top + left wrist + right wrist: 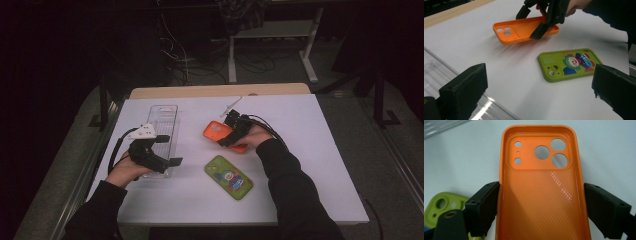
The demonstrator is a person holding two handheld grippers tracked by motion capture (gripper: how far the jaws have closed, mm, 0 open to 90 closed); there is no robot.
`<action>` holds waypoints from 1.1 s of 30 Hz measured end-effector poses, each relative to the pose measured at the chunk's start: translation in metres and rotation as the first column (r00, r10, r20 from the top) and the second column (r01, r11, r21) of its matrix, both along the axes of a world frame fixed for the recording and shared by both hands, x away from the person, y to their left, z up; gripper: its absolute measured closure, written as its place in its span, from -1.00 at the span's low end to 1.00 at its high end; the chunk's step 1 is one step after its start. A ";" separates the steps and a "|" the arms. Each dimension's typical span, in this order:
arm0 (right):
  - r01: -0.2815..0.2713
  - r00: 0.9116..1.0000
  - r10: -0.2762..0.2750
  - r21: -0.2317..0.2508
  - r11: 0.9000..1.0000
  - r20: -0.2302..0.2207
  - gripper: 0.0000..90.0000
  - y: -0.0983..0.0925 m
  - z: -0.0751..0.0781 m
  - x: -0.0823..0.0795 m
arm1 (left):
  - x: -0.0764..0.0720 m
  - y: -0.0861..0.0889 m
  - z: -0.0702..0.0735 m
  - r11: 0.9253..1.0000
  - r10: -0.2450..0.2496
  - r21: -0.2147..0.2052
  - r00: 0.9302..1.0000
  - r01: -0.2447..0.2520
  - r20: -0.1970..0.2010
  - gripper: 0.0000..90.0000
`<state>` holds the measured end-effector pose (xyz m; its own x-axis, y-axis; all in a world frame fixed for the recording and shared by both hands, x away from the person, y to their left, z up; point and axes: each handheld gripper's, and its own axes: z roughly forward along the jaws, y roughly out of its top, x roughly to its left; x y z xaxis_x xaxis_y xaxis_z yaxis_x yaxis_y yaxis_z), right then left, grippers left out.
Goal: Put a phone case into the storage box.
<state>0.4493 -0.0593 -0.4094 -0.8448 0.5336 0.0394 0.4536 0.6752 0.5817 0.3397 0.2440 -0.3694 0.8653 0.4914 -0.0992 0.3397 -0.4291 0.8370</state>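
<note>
An orange phone case (215,129) (520,30) (541,195) lies open side up between the jaws of my right gripper (229,134) (534,23) (541,211). The jaws press on its two long sides, and it hangs slightly above the white table. A green phone case with a clown picture (228,177) (569,63) (439,207) lies flat nearer the person, free of both grippers. My left gripper (169,150) (539,92) hovers at the left over a clear plastic tray (165,112), its jaws wide apart with nothing between them.
The white table top (300,165) has bare room to the right and along the front edge. A wooden strip (220,91) runs along its far edge. A small white object (232,106) lies behind the right gripper. Beyond the table stand dark floor, cables and desk legs.
</note>
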 end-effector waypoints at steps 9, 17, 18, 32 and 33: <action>0.024 1.000 -0.025 0.014 1.000 0.009 -0.67 -0.031 0.013 -0.018 | 0.006 -0.024 0.005 1.000 -0.020 -0.006 1.000 0.020 -0.003 -1.00; -0.001 1.000 0.000 0.017 1.000 0.013 -0.67 -0.050 0.017 -0.031 | 0.018 -0.047 0.010 0.998 -0.062 0.002 0.998 0.062 -0.001 -1.00; -0.002 1.000 0.001 0.015 1.000 0.013 -0.67 -0.052 0.017 -0.033 | 0.020 -0.050 0.010 0.997 -0.072 0.004 0.997 0.072 0.000 -1.00; -0.060 0.998 0.060 0.031 0.998 0.011 -0.67 -0.073 0.020 -0.059 | 0.031 -0.088 0.015 0.981 -0.194 0.007 0.981 0.194 0.033 -1.00; -0.068 0.998 0.067 0.038 0.997 0.008 -0.67 -0.073 0.020 -0.060 | 0.030 -0.089 0.014 0.978 -0.208 0.020 0.978 0.208 0.028 -1.00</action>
<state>0.3891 -0.1327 -0.3895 -0.8792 0.4735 0.0531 0.4037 0.6811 0.6108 0.3699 0.1549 -0.3556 0.9512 0.3016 -0.0655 0.2168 -0.5019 0.8373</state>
